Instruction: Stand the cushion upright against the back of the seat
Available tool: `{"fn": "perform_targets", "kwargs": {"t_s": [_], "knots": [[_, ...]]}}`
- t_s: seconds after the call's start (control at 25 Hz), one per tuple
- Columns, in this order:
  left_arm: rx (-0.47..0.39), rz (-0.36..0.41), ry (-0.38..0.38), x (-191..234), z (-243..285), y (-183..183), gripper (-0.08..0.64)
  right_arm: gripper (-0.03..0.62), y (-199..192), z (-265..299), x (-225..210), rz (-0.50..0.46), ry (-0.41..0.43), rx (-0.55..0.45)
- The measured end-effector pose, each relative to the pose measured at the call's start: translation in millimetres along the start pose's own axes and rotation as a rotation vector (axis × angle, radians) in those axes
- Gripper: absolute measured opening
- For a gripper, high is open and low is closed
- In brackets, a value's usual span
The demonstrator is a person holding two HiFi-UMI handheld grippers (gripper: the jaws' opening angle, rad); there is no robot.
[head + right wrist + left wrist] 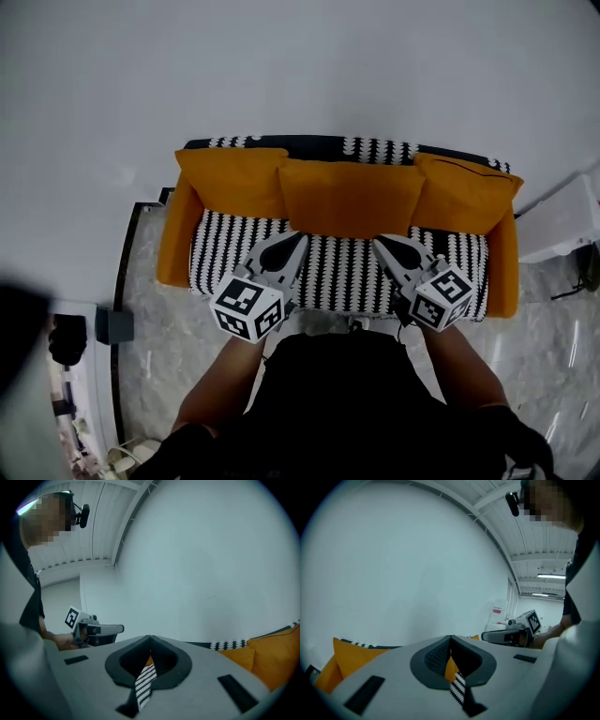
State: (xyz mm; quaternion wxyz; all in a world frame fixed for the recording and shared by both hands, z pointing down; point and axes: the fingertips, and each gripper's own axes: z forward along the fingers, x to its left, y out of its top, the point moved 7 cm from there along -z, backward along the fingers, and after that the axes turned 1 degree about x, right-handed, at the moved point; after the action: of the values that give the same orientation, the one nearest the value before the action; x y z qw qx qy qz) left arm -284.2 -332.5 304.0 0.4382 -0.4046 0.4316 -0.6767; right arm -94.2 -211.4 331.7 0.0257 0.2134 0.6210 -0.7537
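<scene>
Head view, looking steeply down on a small sofa (176, 234) set against a plain white wall (300, 66). The padded armrests are smooth orange fabric. The seat (337, 272) and the backrest (375, 148) carry a woven black-and-white pattern, which shows as stripes on the seat and as rows of small tooth shapes along the top of the back.

Three soft, rectangular orange cushions line the backrest. The middle cushion (352, 197) stands upright on the rear of the seat and leans on the back. It sits between the left cushion (230, 180) and the right cushion (461, 195), and its upper corners lie against them.

The left gripper (298, 240) and the right gripper (380, 246) are grey, tapered moulded shells, each with a cube of square black-and-white markers at its rear. They point toward the sofa back with their tips near the lower corners of the middle cushion, and contact cannot be confirmed.

In each gripper view the dark, finely ribbed pads meet at the tip, so both sets of jaws are closed on nothing (only slivers of orange and striped fabric show beyond them).

The floor (155, 309) is pale grey stone with marble-like veining.
</scene>
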Motion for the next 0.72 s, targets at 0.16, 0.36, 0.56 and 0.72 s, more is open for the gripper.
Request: {"fn": "perform_targets", "kwargs": {"t_s": [0.16, 0.36, 0.56, 0.72], "knots": [[0.037, 0.003, -0.040, -1, -43, -14, 0.015, 0.037, -11, 4, 38, 0.078, -0.069, -0.046], [0.055, -0.003, -0.105, -2, -88, -39, 0.015, 0.037, -36, 1, 92, 0.068, -0.151, -0.034], [0.058, -0.006, -0.176, -2, -128, -57, 0.015, 0.035, -53, -9, 146, 0.038, -0.197, -0.022], [0.091, 0.008, -0.208, -6, -149, -76, 0.015, 0.036, -67, -29, 177, 0.016, -0.247, -0.017]]}}
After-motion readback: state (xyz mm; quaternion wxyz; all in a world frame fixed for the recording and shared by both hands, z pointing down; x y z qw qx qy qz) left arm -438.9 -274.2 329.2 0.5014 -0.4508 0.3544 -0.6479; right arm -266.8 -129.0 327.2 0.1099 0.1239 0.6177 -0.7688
